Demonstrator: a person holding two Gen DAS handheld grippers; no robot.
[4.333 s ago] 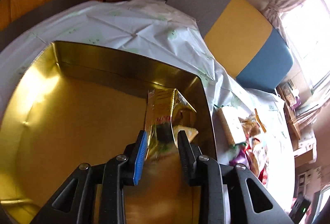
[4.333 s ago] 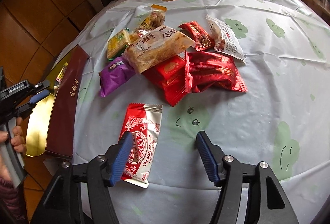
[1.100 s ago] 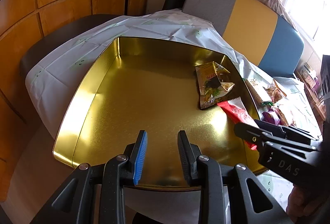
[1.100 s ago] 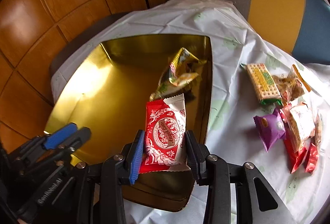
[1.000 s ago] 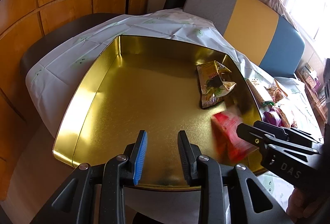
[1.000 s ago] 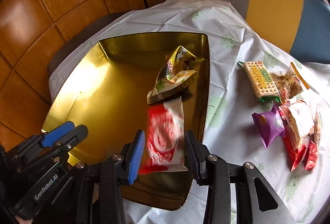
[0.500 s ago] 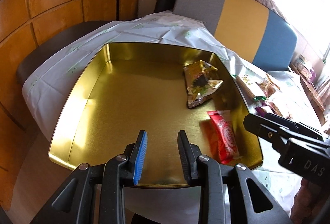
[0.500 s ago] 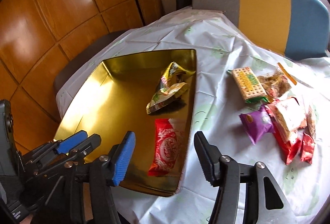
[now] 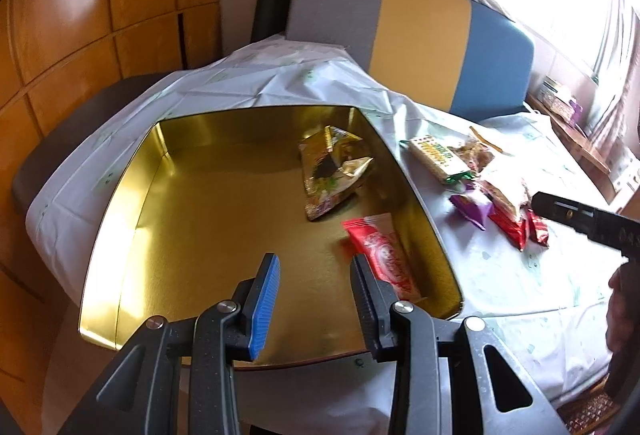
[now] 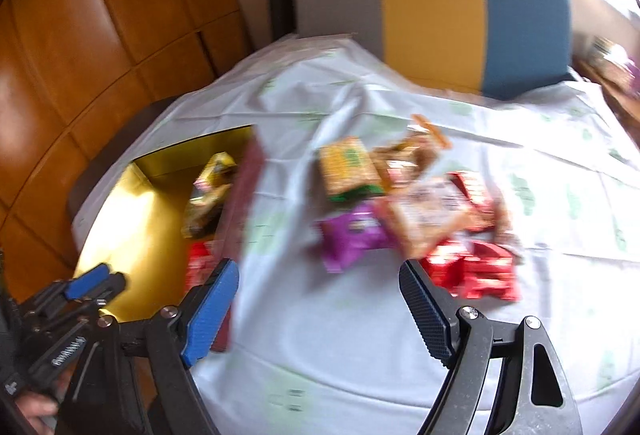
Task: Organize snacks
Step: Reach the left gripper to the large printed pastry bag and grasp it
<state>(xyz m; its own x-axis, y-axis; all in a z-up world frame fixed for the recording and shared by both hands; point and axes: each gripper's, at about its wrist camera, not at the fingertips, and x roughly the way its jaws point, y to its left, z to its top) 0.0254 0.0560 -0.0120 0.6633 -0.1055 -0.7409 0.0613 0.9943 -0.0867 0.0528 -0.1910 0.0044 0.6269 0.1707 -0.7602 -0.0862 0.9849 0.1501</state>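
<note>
My left hand-held gripper (image 9: 314,299) gapes empty over the gold tin (image 9: 192,219); my right hand-held gripper (image 10: 320,299) spreads wide below the snack pile (image 10: 404,211).

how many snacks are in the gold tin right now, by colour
gold packet: 1
red packet: 1
total: 2 in the gold tin
</note>
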